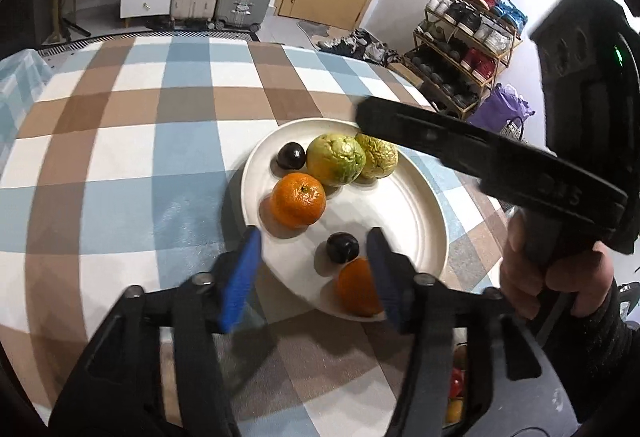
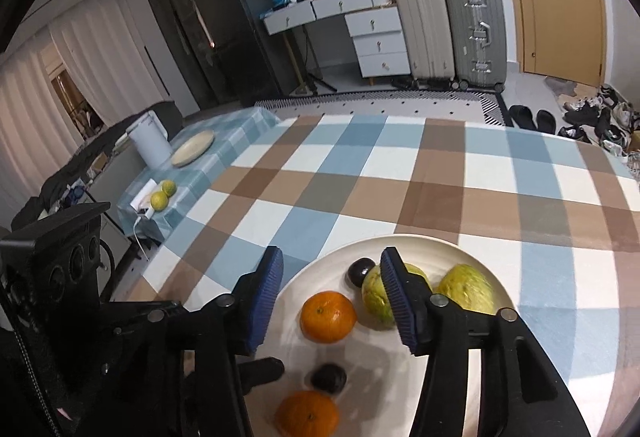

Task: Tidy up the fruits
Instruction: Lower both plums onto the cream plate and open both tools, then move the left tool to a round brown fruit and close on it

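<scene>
A white plate on the checked tablecloth holds two oranges, two yellow-green citrus fruits and two dark plums. My left gripper is open and empty, hovering over the plate's near edge above a plum and the near orange. My right gripper is open and empty above the plate, its right pad beside a citrus fruit. An orange lies below its jaws. The right gripper's body crosses the left wrist view.
A side table holds a white kettle, a wooden plate and two green citrus fruits. Suitcases, a drawer desk, a door and a shoe rack stand beyond the table.
</scene>
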{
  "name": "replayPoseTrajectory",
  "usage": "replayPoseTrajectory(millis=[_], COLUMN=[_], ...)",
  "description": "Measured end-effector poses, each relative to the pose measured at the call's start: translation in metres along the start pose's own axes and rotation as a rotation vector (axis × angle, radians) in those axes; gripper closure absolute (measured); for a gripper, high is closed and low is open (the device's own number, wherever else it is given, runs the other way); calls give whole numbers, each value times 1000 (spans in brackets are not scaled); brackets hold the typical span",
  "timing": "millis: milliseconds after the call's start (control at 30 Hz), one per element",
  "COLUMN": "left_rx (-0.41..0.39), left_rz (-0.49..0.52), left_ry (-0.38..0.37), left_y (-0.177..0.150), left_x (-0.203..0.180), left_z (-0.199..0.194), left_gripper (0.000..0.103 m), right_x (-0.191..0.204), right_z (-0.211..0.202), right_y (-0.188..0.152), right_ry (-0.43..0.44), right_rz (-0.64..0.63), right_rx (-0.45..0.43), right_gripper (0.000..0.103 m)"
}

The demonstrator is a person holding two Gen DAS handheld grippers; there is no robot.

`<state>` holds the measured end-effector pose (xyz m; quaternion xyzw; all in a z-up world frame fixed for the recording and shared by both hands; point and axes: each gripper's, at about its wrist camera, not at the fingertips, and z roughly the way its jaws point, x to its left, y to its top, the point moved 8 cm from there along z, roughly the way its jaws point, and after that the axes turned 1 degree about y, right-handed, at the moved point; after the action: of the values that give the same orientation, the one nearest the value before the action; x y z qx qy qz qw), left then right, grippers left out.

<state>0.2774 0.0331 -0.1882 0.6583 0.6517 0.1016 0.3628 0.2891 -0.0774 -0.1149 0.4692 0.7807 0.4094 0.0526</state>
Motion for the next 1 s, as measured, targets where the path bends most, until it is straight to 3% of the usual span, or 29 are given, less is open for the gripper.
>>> replayPoseTrajectory(millis=[133, 200, 300, 500, 633, 767, 1000], left_rx=[-21, -37, -59, -86, -96, -116, -129], left_rz=[0, 3, 9, 17, 33, 51, 72], left_ry=[24, 36, 58, 105, 121, 131, 149], left_y=[-3, -6, -12, -26, -38, -51, -78], left_x=[-6, -12, -19, -33, -46, -60, -77], left_z=[-20, -32, -49, -77, -90, -103, -116], left_gripper=[36, 31, 21, 19, 16, 3, 1], right_x=[4, 5, 8, 13, 18, 24, 34], right_z=[-31, -51, -82, -139, -165, -181, -196], right_y=[-7, -12, -22, -47, -65, -83, -119], right_ry=[2, -1, -1, -24, -16, -17, -16], right_rz=[6, 14, 22, 23, 22, 15, 16], right_rx=[-51, -88, -148, -249, -285, -294, -289], right_gripper=[44, 30, 22, 8, 5, 1, 1])
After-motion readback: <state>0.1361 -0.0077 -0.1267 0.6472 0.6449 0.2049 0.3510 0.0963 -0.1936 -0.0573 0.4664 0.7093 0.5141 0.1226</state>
